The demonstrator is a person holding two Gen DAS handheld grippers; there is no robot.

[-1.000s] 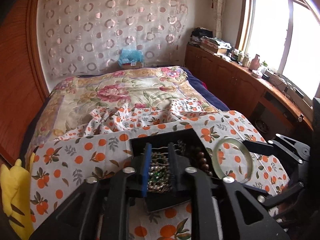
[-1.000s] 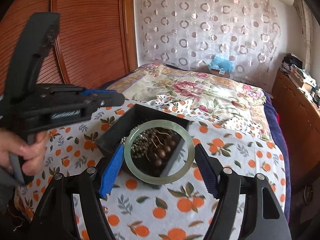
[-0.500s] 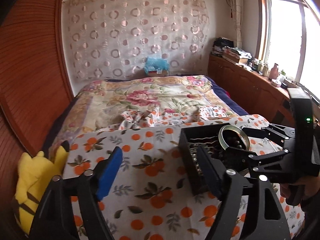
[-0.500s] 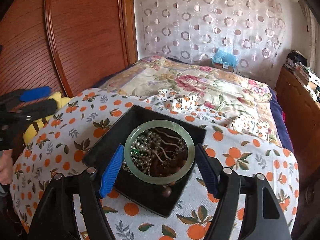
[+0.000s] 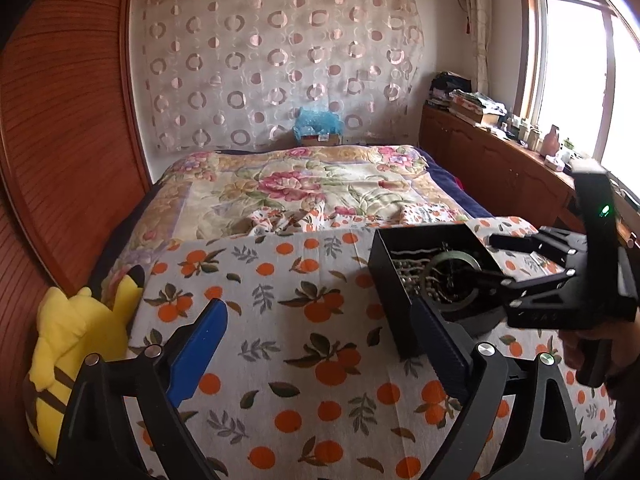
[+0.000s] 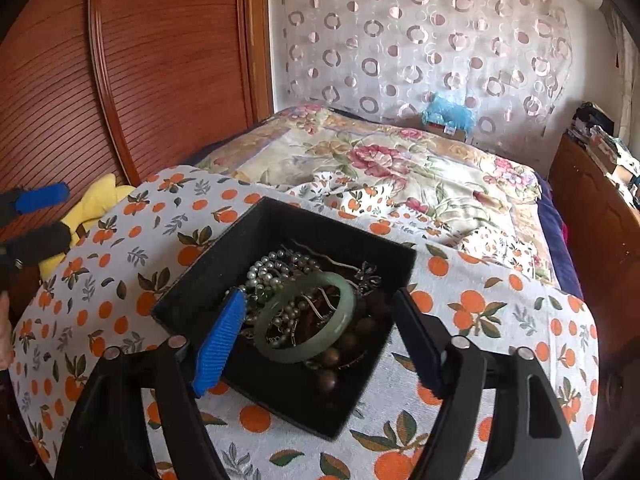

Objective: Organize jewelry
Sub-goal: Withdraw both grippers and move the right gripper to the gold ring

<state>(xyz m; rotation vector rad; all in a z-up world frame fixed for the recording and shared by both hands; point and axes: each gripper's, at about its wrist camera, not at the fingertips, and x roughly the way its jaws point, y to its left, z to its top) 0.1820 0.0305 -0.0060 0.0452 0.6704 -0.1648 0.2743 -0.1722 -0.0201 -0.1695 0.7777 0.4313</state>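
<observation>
A black open box [image 6: 208,280] sits on the orange-print cloth and holds pearl strands [image 6: 266,270], brown beads [image 6: 332,358] and metal pieces. A pale green jade bangle [image 6: 306,316] lies tilted on top of the jewelry in the box. My right gripper [image 6: 320,336] is open, its fingers either side of the bangle and apart from it. In the left wrist view the box [image 5: 392,276] and bangle [image 5: 452,276] are at the right, with the right gripper [image 5: 496,264] over them. My left gripper [image 5: 324,348] is open and empty over the cloth, left of the box.
A yellow plush toy [image 5: 76,332] lies at the cloth's left edge by the wooden wardrobe [image 5: 60,120]. A flowered quilt [image 5: 296,188] covers the bed behind. A wooden cabinet [image 5: 500,168] with clutter runs along the window at right.
The right gripper opened and the bangle dropped from between its fingers into the box. The left gripper let go of the jewelry and moved away to the left of the box.
</observation>
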